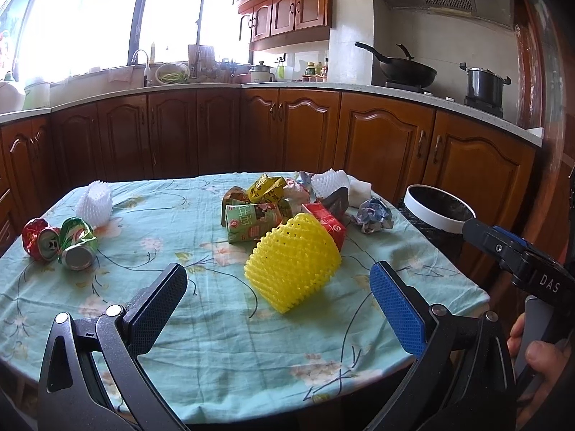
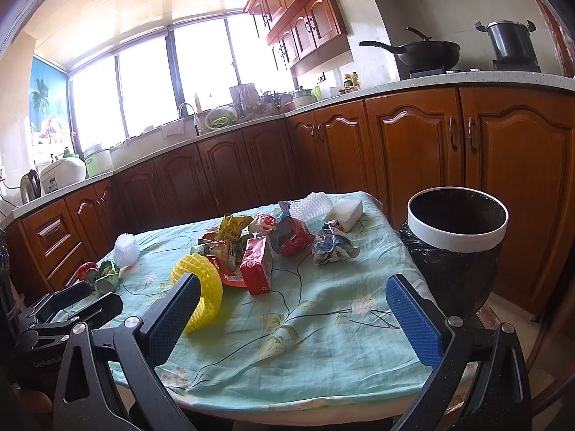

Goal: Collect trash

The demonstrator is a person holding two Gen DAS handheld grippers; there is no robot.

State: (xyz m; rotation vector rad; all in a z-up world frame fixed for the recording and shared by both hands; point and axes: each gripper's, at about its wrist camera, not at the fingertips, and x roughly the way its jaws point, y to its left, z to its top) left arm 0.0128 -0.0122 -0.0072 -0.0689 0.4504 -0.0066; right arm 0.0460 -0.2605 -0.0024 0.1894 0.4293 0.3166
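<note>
Bright daylight pours through the wide window (image 2: 172,82) over the sink. Brown wooden cabinets (image 1: 287,133) run beneath a pale counter (image 2: 467,84); a wok (image 1: 406,68) sits on the stove.

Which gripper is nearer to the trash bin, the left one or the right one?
Right. The right gripper hangs open at the table edge beside the trash bin; the left gripper, also open, faces the yellow foam net, farther away.

You've got a table (image 1: 201,341) with floral green cloth; on it lie a yellow foam net (image 1: 293,264), two crushed cans (image 1: 59,242), white foam net (image 1: 94,199), cartons pile (image 1: 262,212), crumpled paper (image 1: 372,214).
</note>
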